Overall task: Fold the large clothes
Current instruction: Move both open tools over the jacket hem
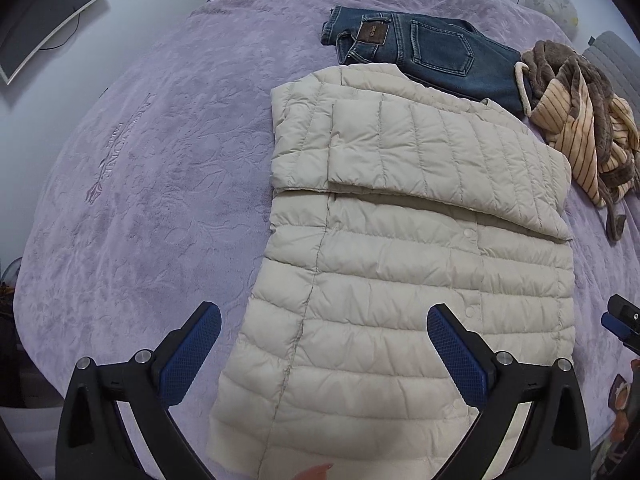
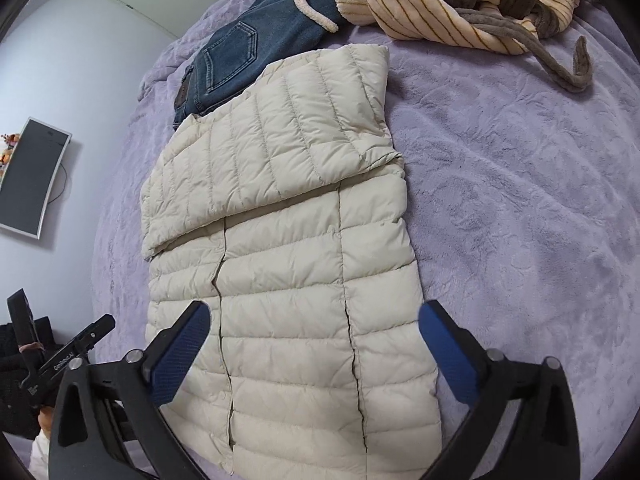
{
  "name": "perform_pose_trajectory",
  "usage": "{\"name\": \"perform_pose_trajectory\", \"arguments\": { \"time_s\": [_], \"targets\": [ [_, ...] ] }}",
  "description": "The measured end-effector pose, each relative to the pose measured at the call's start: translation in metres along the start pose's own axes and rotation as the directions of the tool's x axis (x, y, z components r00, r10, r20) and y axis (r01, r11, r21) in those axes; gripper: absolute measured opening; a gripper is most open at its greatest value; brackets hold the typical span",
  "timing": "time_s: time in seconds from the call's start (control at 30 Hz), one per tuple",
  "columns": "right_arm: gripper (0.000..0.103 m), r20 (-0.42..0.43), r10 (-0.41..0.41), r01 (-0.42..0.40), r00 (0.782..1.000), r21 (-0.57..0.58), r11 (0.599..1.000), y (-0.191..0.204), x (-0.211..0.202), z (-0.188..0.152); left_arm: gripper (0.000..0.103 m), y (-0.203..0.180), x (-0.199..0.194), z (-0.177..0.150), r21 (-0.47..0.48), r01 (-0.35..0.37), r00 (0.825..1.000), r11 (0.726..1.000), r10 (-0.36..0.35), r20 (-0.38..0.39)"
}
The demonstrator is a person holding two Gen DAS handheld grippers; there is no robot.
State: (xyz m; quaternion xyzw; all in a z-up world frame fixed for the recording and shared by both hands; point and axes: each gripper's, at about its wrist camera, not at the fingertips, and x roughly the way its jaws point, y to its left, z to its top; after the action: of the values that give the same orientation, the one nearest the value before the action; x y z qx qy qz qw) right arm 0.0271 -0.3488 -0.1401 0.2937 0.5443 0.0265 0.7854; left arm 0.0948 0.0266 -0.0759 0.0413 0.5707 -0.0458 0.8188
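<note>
A cream quilted puffer jacket (image 1: 400, 248) lies flat on the purple bedspread (image 1: 140, 180), its sleeves folded across the upper half into a narrow rectangle. My left gripper (image 1: 324, 320) hangs open above the jacket's lower left part, with nothing between its blue pads. In the right wrist view the same jacket (image 2: 288, 240) runs up the middle. My right gripper (image 2: 314, 316) is open above its lower part, pads off the fabric. The other gripper (image 2: 76, 348) shows at the lower left edge of that view.
Folded blue jeans (image 1: 424, 52) lie just beyond the jacket's top edge. A crumpled striped beige and brown robe (image 1: 580, 120) sits at the upper right, its belt (image 2: 560, 64) trailing over the bedspread. A dark monitor (image 2: 32, 176) hangs on the wall to the left.
</note>
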Motion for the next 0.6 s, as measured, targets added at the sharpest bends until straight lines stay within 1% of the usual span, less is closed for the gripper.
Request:
{"name": "perform_pose_trajectory", "arguments": {
  "time_s": [0.13,0.33,0.47,0.6],
  "targets": [
    [0.103,-0.025,0.018,-0.018,1.000,0.002,1.000,0.004,-0.006,-0.010,0.103,0.000,-0.007,-0.008,0.007,0.003,1.000,1.000,-0.003,-0.007],
    [0.103,-0.035,-0.013,0.013,0.999,-0.002,1.000,0.014,-0.017,-0.028,0.103,0.008,-0.011,-0.020,0.015,0.011,1.000,1.000,-0.010,-0.010],
    [0.103,-0.044,-0.005,0.007,0.999,0.056,0.998,0.011,-0.021,-0.041,0.103,0.023,-0.006,-0.032,0.000,0.016,1.000,1.000,-0.016,-0.014],
    [0.103,-0.051,-0.011,0.016,0.999,0.101,0.995,0.009,-0.020,-0.058,0.103,0.038,0.004,-0.049,-0.002,0.048,0.997,0.999,-0.048,-0.062]
  ]
}}
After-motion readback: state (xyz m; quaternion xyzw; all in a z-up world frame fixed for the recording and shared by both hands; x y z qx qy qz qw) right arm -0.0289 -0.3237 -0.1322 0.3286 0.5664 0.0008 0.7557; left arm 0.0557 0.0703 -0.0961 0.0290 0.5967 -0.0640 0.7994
